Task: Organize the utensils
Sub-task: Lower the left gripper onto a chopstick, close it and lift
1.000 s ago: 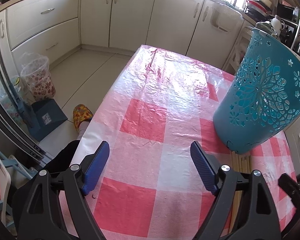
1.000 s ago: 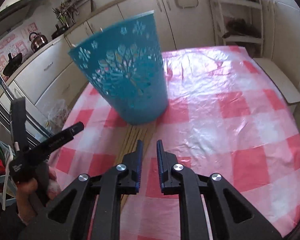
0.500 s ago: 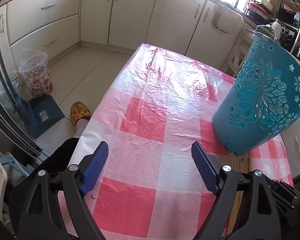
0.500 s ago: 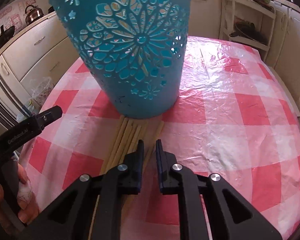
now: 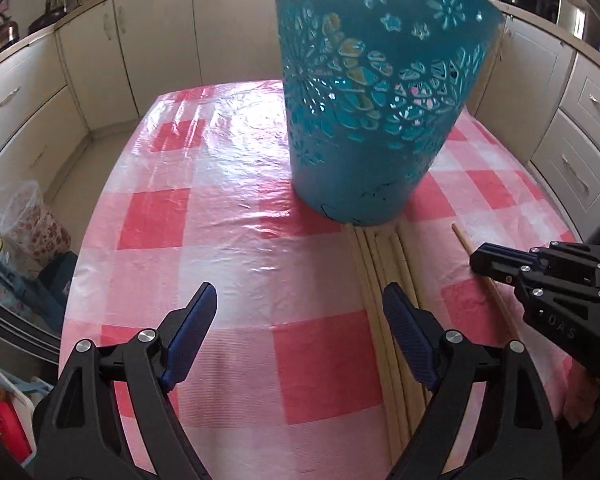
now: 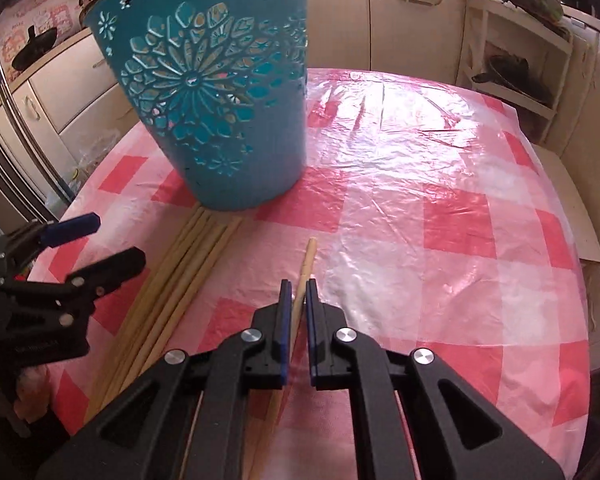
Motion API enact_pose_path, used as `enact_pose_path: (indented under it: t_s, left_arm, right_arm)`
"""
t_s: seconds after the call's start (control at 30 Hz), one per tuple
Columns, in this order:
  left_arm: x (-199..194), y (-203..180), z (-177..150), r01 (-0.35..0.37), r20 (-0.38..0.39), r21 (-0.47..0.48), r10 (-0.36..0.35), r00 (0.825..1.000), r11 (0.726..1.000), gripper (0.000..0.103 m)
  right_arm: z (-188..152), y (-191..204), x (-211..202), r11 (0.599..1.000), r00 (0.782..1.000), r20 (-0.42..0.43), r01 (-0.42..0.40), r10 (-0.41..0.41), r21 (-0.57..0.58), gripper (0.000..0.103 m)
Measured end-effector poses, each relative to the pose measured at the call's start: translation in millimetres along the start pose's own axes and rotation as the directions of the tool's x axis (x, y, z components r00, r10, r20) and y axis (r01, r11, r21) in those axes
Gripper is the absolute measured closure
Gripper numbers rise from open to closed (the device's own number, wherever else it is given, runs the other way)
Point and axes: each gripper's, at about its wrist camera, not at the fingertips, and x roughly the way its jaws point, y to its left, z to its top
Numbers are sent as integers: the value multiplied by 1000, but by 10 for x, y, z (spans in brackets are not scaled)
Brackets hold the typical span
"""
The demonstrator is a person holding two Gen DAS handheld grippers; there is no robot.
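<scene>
A tall teal cut-out basket (image 5: 364, 120) (image 6: 220, 120) stands upright on the pink checked tablecloth (image 5: 220, 220). Several wooden chopsticks (image 5: 384, 272) (image 6: 180, 276) lie bundled on the cloth, their far ends against the basket's base. One single chopstick (image 6: 309, 256) (image 5: 462, 240) lies apart to the right of the bundle. My right gripper (image 6: 299, 281) (image 5: 484, 258) is low over the cloth, its jaws closing on this single chopstick, which runs between the pads. My left gripper (image 5: 299, 294) (image 6: 112, 240) hovers open and holds nothing, its right finger over the bundle.
Cream kitchen cabinets (image 5: 100, 60) ring the table. A floral bin with a plastic liner (image 5: 32, 220) stands on the floor at left. An open shelf with pans (image 6: 512, 80) is beyond the table's far right corner. The cloth right of the basket (image 6: 440, 220) is bare.
The left view has swung right, bringing the basket straight ahead. My right gripper has sunk onto the single chopstick and its jaws have narrowed around it.
</scene>
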Motion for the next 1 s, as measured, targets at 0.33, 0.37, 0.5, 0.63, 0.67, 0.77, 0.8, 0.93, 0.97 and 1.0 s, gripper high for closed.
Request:
enact_pose_path:
  t_s: [0.33,0.37,0.5,0.63,0.67,0.77,0.8,0.93,0.97,1.0]
  left_arm:
    - [111,-58,-9,-73,-60,4,73,995,997,22]
    - [113,-83,4,-82,-59,10,83,995,997,22]
    - [104,-104,20,-92,-58,-1,92,994,996,29]
    - [78,-152,22,-77,-57,-7,76,995,997,52]
    - [85,-160,33,-78,-60,-7,78,995,997,52]
    - [138,-140,119,-84,-87,-21,82,993,996,52]
    - [152,-128,150,-87,-92,-29,84,992,996,52]
    - [153,-97,205,-78,-85,-47,74,994,996,88]
    - [145,-75,204,-58,-90,-68,52,995,996,93]
    - [133,-51,196,-47,-96,-86,39,995,995,93]
  right_arm:
    - [-13,-143,16,995,997,31,-70,68,72,94]
    - [-20,-138,10,995,997,32,-72,69,73,94]
    - [-41,-125,-8,994,997,33,-77,75,77,94]
    - [-38,-171,-24,993,996,34,-82,79,80,94]
    - [-38,-166,-24,993,996,34,-82,79,80,94]
    - [-36,-148,-21,993,996,35,-82,80,80,94]
    - [-36,-163,-20,993,996,35,-83,81,80,94]
    - [-35,-157,-17,993,996,37,-87,84,79,93]
    - [-35,-159,-21,993,996,37,-88,85,78,92]
    - [-36,-157,-16,993,996,37,-89,87,77,92]
